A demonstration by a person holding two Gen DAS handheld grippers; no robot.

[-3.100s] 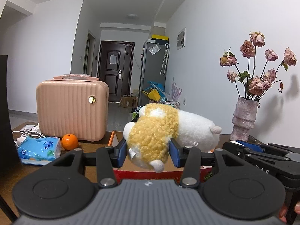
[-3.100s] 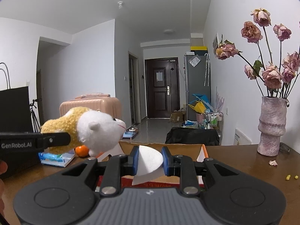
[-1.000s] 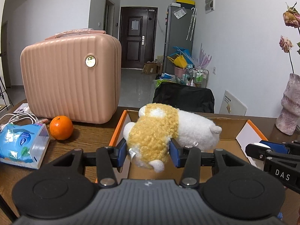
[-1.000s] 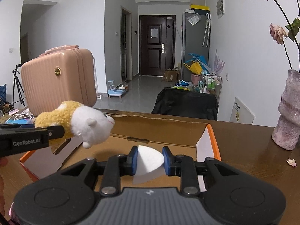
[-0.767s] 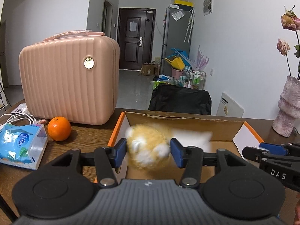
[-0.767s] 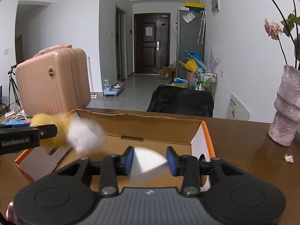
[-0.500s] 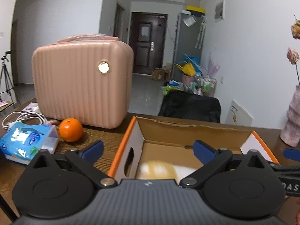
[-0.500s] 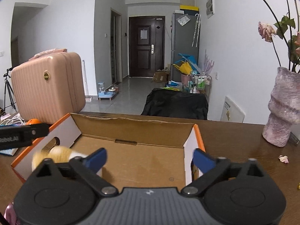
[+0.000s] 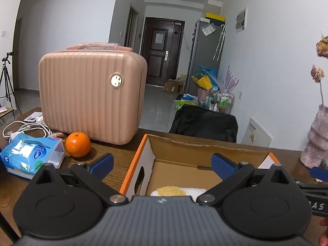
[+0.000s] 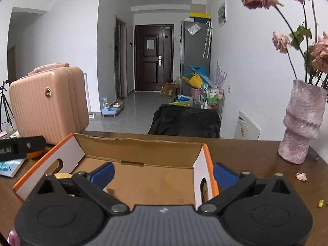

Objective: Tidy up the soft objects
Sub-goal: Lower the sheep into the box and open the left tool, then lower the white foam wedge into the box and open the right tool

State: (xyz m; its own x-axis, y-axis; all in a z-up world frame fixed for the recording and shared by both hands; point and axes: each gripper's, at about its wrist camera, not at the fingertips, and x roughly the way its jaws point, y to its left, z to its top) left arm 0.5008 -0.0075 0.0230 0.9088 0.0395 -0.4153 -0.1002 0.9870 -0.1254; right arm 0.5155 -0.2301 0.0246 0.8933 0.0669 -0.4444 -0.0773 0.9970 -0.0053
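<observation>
Item, left gripper (image 9: pixel 162 165): jaws spread wide and empty, poised above the near left end of the cardboard box (image 9: pixel 196 143); a second ago we had it clamped on the plush toy (image 9: pixel 178 191), so the release is fresh. Item, right gripper (image 10: pixel 163 173): likewise splayed and holding nothing, over the box's right half; the white soft piece it pinched a moment before is gone from between its pads. Item, plush toy: now lying on the box floor at the left end, only a strip of yellow fleece and white fur showing above our left gripper body; in the right view a small yellow patch beside the left wall's handle cutout. We judge both drops made, and this pair of soft objects stowed; the next call would be to look for any further soft things. Item, white soft piece: not located in either view, presumably on the box floor beneath the right gripper body, but we cannot confirm. Item, desk (image 10: pixel 256 160), carrying pink case (image 9: pixel 92 94), orange (image 9: pixel 78 144), tissue pack (image 9: pixel 30 155) and vase (image 10: pixel 303 123), its dried flowers cut by the frame edge. The box's near wall is hidden in both views.
</observation>
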